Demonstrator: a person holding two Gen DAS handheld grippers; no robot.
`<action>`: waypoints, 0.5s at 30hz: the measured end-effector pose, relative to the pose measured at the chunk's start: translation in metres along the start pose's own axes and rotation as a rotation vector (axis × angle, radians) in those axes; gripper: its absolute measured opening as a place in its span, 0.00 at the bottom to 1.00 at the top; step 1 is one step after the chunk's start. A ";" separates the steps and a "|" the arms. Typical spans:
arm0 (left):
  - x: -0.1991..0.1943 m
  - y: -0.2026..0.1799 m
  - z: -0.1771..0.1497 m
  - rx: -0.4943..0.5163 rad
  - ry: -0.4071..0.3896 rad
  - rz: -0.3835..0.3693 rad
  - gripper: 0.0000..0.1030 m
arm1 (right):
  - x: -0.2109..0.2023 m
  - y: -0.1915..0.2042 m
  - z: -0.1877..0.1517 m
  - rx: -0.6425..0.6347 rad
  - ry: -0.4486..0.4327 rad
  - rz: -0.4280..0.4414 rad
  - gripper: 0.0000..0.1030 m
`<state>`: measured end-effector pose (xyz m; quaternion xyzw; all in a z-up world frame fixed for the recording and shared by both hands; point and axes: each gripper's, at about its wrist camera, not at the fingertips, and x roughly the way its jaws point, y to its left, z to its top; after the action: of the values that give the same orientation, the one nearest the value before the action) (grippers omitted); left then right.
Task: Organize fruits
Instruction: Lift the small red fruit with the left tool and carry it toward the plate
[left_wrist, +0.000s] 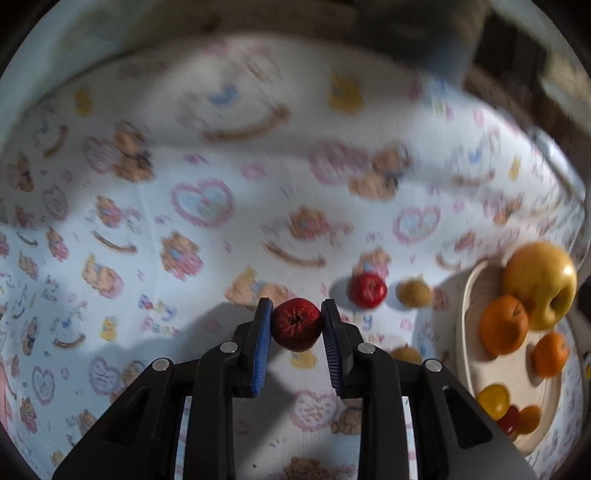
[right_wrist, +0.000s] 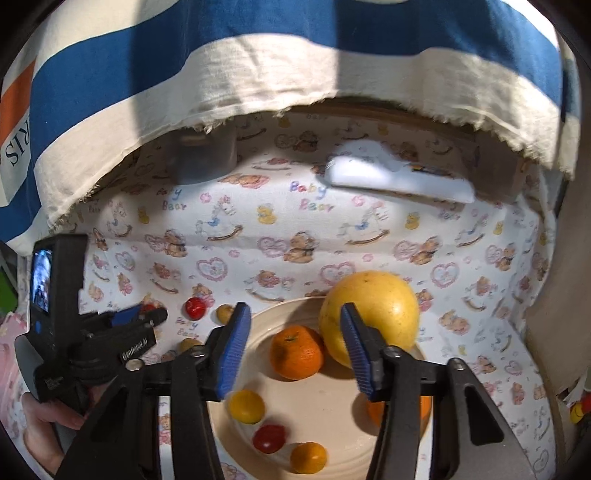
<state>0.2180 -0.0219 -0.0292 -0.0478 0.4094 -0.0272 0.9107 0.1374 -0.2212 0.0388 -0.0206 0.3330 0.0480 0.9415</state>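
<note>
My left gripper (left_wrist: 297, 325) is shut on a small dark red fruit (left_wrist: 297, 324) and holds it above the bear-print cloth; it also shows in the right wrist view (right_wrist: 142, 314) at the left. A cream plate (left_wrist: 465, 332) lies to its right with a yellow apple (left_wrist: 539, 282), two oranges (left_wrist: 504, 324) and small tomatoes (left_wrist: 493, 400). A red fruit (left_wrist: 368, 290) and a tan fruit (left_wrist: 413, 293) lie on the cloth. My right gripper (right_wrist: 293, 345) is open and empty above the plate (right_wrist: 321, 402), over an orange (right_wrist: 295, 352) beside the apple (right_wrist: 369, 317).
The table is covered by a bear-print cloth (right_wrist: 295, 229). A blue and cream striped fabric (right_wrist: 258, 66) hangs over the far side. A white flat object (right_wrist: 399, 177) and a clear container (right_wrist: 207, 158) lie at the back. Another tan fruit (left_wrist: 406, 354) lies near the plate.
</note>
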 end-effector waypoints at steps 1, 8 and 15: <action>-0.004 0.006 0.002 -0.016 -0.025 -0.005 0.25 | 0.002 0.001 0.001 0.006 0.012 0.017 0.45; -0.014 0.046 0.014 -0.102 -0.095 -0.022 0.25 | 0.028 0.031 0.010 -0.016 0.131 0.171 0.41; -0.009 0.059 0.014 -0.133 -0.084 -0.012 0.25 | 0.070 0.062 0.011 -0.105 0.216 0.147 0.34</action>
<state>0.2233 0.0384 -0.0196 -0.1118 0.3716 -0.0034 0.9216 0.1917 -0.1533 0.0030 -0.0505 0.4300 0.1319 0.8917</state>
